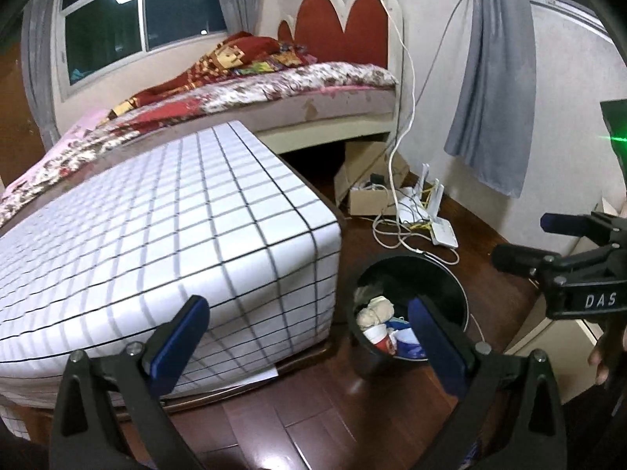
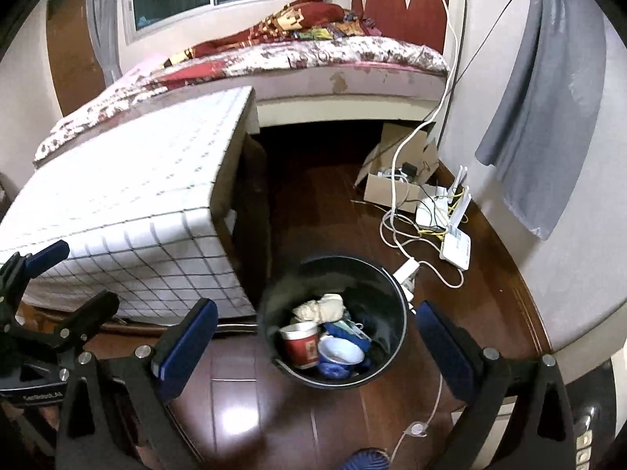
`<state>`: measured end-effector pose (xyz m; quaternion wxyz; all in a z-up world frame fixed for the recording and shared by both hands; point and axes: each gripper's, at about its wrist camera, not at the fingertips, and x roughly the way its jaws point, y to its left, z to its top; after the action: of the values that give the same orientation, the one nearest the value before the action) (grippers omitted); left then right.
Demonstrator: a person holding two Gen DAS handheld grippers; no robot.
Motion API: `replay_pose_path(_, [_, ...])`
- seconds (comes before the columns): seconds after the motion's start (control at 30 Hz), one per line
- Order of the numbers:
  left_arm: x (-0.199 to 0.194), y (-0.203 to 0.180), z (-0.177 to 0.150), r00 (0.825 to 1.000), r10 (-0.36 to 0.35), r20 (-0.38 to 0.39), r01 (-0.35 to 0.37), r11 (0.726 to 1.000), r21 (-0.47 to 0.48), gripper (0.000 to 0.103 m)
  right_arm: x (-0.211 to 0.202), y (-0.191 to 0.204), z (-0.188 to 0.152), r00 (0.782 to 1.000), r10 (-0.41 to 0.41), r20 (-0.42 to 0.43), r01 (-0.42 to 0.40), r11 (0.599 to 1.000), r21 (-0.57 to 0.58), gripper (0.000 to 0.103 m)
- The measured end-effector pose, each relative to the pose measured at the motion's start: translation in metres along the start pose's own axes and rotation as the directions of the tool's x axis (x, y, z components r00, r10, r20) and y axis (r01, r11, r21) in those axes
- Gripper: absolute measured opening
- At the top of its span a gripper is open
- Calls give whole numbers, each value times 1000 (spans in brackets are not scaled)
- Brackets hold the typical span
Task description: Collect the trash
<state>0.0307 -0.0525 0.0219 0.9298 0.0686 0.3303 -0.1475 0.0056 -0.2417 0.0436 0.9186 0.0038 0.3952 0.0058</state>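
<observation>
Trash in the black bin [image 2: 392,305] looks light; we'd pinch the red paper cup [image 2: 301,344] gently by its rim. Both our left gripper [image 1: 309,337] and right gripper [image 2: 315,342] hang released, empty.

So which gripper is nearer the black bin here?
Right, as far as the views show. The right gripper hangs open directly over the bin; the left gripper is open too, off to the bin's side by the checked table.

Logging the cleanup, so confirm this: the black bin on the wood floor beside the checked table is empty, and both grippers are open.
Not quite. The black bin is not empty: the right wrist view shows a red paper cup, a blue-and-white bowl and crumpled wrappers inside. It does stand on the wood floor beside the checked table, and both grippers, left gripper and right gripper, are open.
</observation>
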Motion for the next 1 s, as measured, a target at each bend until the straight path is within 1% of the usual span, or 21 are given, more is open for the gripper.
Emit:
replay_pose_path(0.17, [-29, 10, -1, 999, 28, 28, -28, 1000, -1, 102, -30, 22, 5, 999, -11, 32, 12, 1000, -27, 102])
replay_pose_path(0.33, [-66, 20, -3, 997, 31, 66, -30, 999, -16, 102, -76, 48, 9, 995, -1, 99, 5, 999, -49, 102])
replay_pose_path(0.57, [-124, 27, -5, 989, 53, 140, -46, 998, -53, 102, -130, 76, -1, 989, 21, 148, -7, 996, -89, 102])
replay_pose_path(0.67, [-143, 33, -8, 985, 50, 165, -36, 996, -85, 102, -150, 86, -6, 985, 22, 169, -4, 994, -109, 102])
replay_pose_path(0.73, [-151, 38, -9, 983, 45, 176, -27, 995, -99, 102, -161, 92, -9, 983, 16, 182, 6, 993, -117, 102])
replay_pose_path(0.83, [-158, 45, -10, 978, 61, 201, -39, 993, -111, 102, -173, 98, -9, 980, 10, 200, 16, 992, -129, 102])
replay_pose_path(1.0, [-164, 53, -9, 972, 55, 229, -27, 992, -126, 102, -181, 101, -3, 976, -7, 218, 37, 990, -137, 102])
